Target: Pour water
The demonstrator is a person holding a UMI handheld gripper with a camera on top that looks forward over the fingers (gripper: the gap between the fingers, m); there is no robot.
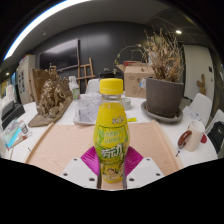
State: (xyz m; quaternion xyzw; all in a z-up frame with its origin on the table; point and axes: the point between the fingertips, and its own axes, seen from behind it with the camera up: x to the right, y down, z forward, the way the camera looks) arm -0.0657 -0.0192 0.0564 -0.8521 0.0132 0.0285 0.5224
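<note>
The jaws were closed on a yellow-capped bottle (111, 125), its base pressed between the pink pads (96, 160) and held upright above the wooden table (55, 142). Beyond it stood a potted dry plant (163, 75) and a cardboard box (135, 78).

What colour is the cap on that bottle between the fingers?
Yellow. The cap tops the bottle held in the hand-held gripper; the gripper view shows it best.
</note>
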